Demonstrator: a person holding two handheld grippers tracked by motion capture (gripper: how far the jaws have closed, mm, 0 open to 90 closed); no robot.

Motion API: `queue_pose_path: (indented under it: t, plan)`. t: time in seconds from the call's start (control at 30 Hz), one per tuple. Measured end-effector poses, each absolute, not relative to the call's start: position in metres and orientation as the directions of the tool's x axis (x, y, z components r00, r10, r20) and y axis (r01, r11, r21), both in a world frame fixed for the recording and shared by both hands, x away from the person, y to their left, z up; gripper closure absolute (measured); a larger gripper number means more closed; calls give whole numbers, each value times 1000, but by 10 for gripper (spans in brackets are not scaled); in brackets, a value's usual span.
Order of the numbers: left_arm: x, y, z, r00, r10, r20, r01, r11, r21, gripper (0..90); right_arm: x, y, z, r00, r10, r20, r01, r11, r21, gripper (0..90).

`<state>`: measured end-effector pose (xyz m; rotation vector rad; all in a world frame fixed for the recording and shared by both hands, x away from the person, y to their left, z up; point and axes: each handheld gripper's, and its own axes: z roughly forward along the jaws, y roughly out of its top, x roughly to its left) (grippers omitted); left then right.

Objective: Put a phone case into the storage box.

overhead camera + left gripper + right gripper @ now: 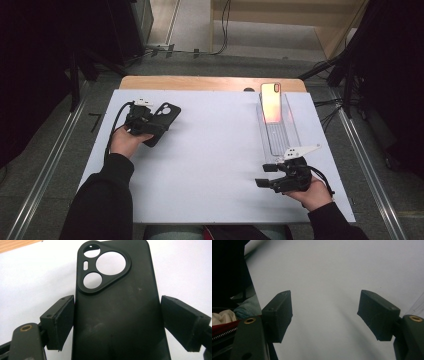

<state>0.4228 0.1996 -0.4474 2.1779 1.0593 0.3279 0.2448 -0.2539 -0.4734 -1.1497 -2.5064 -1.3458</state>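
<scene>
Your forearms fill the bottom of the high view, over the white counter (pixel 210 150). At right of centre, a clear tray (pixel 292 131) carries a phone (pixel 271 102) on its far end. Your left tongs (pixel 150 122), upper left, are clamped on the black phone case (pixel 117 315), pads at both its edges. Your right tongs (pixel 264 175), lower right, gape released with nothing between them.

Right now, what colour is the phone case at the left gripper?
Matte black; the phone case shows best in the left gripper view.
</scene>
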Motion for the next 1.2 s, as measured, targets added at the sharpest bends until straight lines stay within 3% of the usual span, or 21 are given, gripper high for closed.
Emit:
queue_pose_path:
  t: [0.43, 0.77, 1.2]
  plan:
    - [396, 172, -430, 692, 697, -187, 609, -424, 671, 151, 244, -246, -466, -690, 601, 403, 658, 289, 695, 236]
    - [369, 147, -430, 724, 654, -220, 602, -444, 664, 151, 244, -237, -459, -673, 614, 413, 669, 266, 695, 234]
    - [333, 126, -434, 702, 670, -240, 616, -401, 678, 150, 246, -225, -451, -637, 637, 434, 689, 219, 691, 234]
